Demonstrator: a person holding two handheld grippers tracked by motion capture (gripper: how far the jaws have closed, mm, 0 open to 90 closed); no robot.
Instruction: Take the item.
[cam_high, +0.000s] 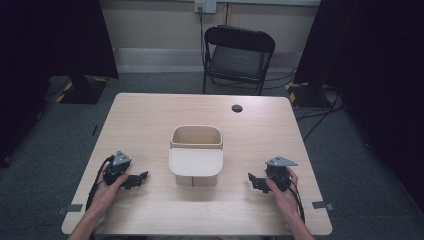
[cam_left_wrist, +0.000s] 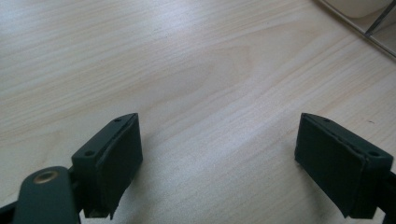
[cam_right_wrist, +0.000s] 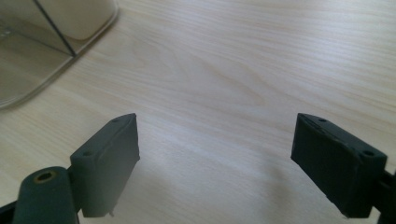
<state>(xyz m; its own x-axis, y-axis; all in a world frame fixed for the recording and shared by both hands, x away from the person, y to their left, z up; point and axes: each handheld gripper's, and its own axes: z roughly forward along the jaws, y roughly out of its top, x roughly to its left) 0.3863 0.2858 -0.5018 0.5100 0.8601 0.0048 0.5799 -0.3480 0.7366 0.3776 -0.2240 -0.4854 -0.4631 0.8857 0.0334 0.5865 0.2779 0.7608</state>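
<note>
High view: a beige bin (cam_high: 196, 155) stands at the middle of a wooden table (cam_high: 150, 115), between the left gripper (cam_high: 136, 180) and the right gripper (cam_high: 256, 183), each well apart from it and pointing inward.

Left gripper view: jaws spread wide, holding nothing, over bare wood; the bin's corner (cam_left_wrist: 369, 23) sits at upper right.

Right gripper view: jaws equally wide and empty; the bin (cam_right_wrist: 46, 37) lies at upper left, clear of them.
</note>
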